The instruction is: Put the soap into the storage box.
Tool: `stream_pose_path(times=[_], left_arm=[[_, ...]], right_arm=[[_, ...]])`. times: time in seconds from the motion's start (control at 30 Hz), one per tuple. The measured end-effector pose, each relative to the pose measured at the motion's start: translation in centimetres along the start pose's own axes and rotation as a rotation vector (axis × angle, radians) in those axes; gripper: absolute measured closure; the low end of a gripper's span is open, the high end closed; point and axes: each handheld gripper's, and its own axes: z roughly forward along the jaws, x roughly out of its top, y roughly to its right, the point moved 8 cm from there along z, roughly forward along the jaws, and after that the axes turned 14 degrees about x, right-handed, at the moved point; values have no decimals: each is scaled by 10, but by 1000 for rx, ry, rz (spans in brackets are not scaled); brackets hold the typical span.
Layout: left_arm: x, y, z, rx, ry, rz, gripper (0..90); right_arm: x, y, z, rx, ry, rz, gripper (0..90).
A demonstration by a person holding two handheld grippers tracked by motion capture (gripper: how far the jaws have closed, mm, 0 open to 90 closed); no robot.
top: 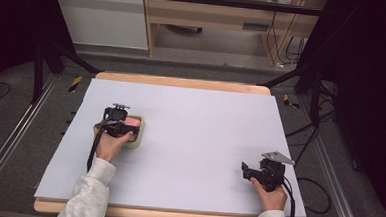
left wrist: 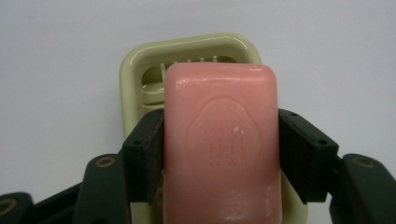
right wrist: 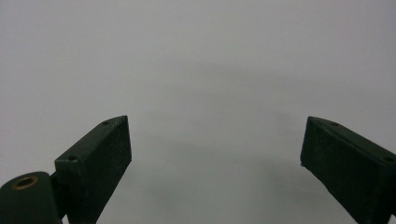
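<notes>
Since the left gripper (left wrist: 222,154) already pinches the pink soap bar (left wrist: 222,140) across its short sides, long axis running up the frame over the cream soap dish (left wrist: 135,60) at center-left, the wide-open right gripper (right wrist: 215,154) sits idle lower right.

Even soft light, dim dark surroundings, close views slightly blurred.

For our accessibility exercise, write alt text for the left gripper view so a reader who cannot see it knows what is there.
A pink bar of soap is clamped between the two black jaws of the left hand-held gripper, directly over a pale cream soap dish. The dish sits on a plain light grey table surface, and its slotted inside shows behind the bar.
</notes>
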Motion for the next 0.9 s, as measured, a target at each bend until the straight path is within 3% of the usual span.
stream_pose_path(times=[0.4, 0.73, 0.83, 0.9], left_arm=[[-2, -3, 0, 1, 18, -5, 367], [3, -5, -31, -76, 139, 20, 306], [-1, -7, -41, -78, 178, 60, 278], [-5, -9, -46, -93, 197, 52, 265]], right_arm=[[0, -1, 0, -1, -2, 0, 90], [1, 0, 0, -4, 5, 0, 90], [1, -1, -1, -3, 9, 0, 90], [1, 0, -1, -3, 11, 1, 90]])
